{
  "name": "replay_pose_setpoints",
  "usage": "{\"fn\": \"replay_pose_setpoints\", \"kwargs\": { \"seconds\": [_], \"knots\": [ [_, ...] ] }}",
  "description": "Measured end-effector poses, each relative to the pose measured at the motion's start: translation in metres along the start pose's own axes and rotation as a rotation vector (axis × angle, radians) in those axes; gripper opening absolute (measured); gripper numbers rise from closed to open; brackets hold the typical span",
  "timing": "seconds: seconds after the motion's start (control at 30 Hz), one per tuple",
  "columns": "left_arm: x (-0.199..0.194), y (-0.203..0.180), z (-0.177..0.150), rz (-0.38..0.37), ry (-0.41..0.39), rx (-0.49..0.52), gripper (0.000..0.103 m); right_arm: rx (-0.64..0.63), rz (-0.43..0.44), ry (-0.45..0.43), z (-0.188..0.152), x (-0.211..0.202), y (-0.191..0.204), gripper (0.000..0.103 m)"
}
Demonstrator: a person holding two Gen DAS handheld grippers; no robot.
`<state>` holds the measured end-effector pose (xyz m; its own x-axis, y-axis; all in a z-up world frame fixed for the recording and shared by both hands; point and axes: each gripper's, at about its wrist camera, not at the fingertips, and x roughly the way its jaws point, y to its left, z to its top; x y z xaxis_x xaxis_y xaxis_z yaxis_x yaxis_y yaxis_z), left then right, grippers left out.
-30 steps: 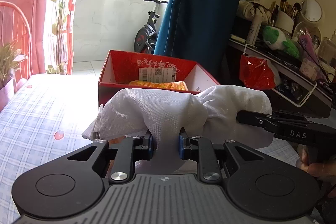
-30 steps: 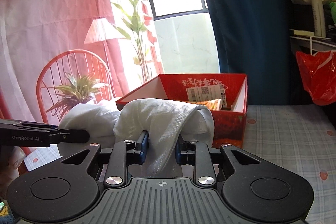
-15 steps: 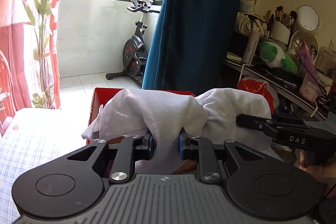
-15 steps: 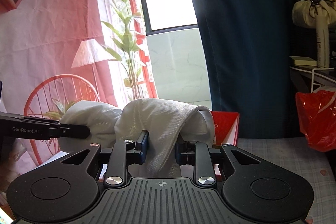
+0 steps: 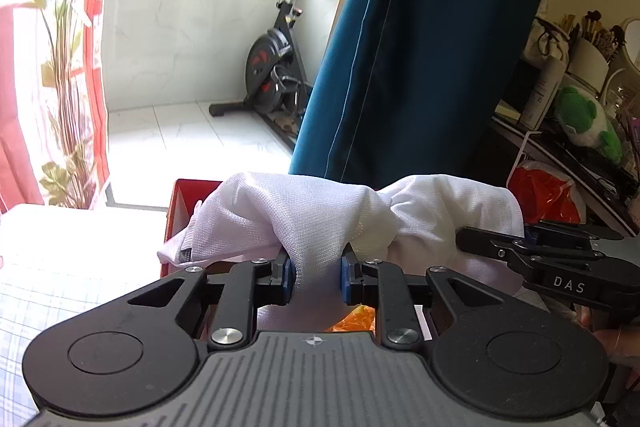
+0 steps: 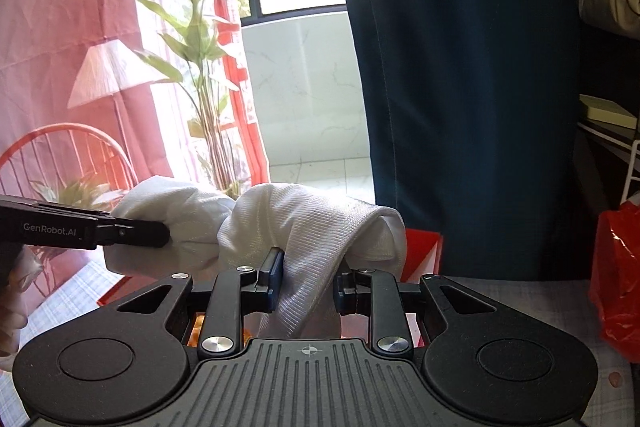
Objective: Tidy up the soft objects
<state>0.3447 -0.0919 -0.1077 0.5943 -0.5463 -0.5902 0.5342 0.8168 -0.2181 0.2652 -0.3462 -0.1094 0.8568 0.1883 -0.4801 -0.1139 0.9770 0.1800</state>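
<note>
A bunched white mesh cloth hangs between both grippers over a red box. My left gripper is shut on the cloth's left part, its blue pads pressing the fabric. My right gripper is shut on the other end of the white cloth. The right tool shows at the right of the left wrist view, and the left tool shows at the left of the right wrist view. Something orange lies in the box below the cloth. The red box is mostly hidden under the tools.
The box stands on a checked bedspread. A dark blue curtain hangs straight ahead. A cluttered shelf with a green plush and a red plastic bag stands to the right. An exercise bike and a plant are beyond.
Both grippers have carried the cloth forward and slightly up, from in front of the red box to over it. The box has slid down under the tools. Both grips are unchanged.
</note>
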Motion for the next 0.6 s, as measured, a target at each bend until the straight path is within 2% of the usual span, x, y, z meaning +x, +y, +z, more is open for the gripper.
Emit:
{"fn": "replay_pose_setpoints", "kwargs": {
  "seconds": [0.1, 0.37, 0.6],
  "knots": [
    [0.019, 0.010, 0.003, 0.011, 0.053, 0.010, 0.023, 0.036, 0.000, 0.073, 0.002, 0.027, -0.006, 0.022],
    [0.060, 0.033, 0.009, 0.048, 0.127, -0.009, 0.023, -0.019, -0.031, 0.185, 0.001, 0.086, -0.014, 0.021],
    [0.078, 0.035, 0.007, 0.060, 0.195, -0.003, 0.025, 0.002, -0.073, 0.282, -0.003, 0.118, -0.022, 0.022]
  ]
}}
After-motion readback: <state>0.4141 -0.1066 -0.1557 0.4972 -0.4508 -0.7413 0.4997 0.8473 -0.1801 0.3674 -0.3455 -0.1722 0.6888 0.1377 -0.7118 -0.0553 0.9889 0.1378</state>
